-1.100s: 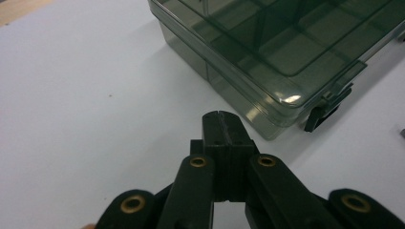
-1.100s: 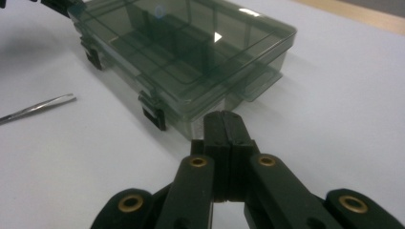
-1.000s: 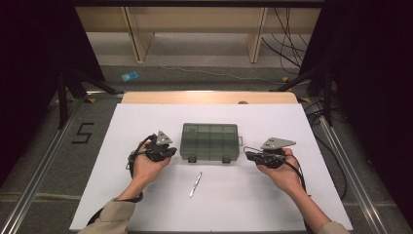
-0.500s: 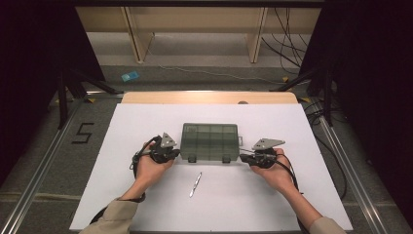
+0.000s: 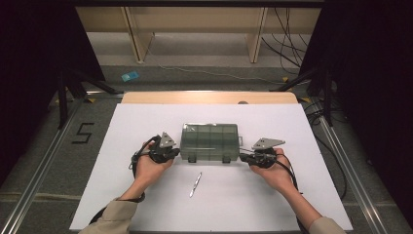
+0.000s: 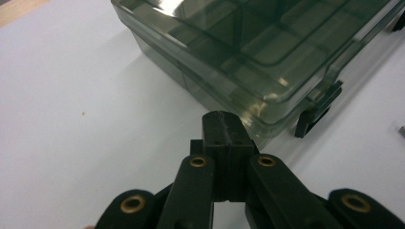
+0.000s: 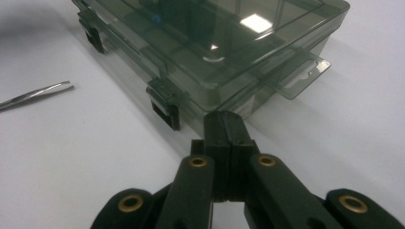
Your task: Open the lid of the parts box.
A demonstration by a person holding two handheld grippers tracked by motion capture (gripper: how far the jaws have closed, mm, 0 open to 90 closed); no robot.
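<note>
A smoky translucent compartment box [image 5: 210,142] lies shut on the white table cover, its two dark latches facing the person. My left gripper [image 5: 176,154] is shut with nothing in it, and its tip sits against the box's [image 6: 248,52] front left corner; the joined pads appear in the left gripper view as my left gripper [image 6: 223,125]. My right gripper [image 5: 242,157] is also shut and empty, with its tip at the box's [image 7: 215,43] front right corner, beside a latch [image 7: 165,104]; in the right gripper view my right gripper [image 7: 224,123] meets the box wall.
A pair of metal tweezers [image 5: 195,184] lies on the cover in front of the box, between the two hands, and shows as tweezers [image 7: 36,94] in the right gripper view. A hang tab [image 7: 305,76] sticks out of the box's right end. A wooden table edge [image 5: 209,97] runs behind the cover.
Both hands have moved inward toward the box; the gripper tips, apart from it a second ago, now sit at its two front corners. The box and tweezers have stayed put.
</note>
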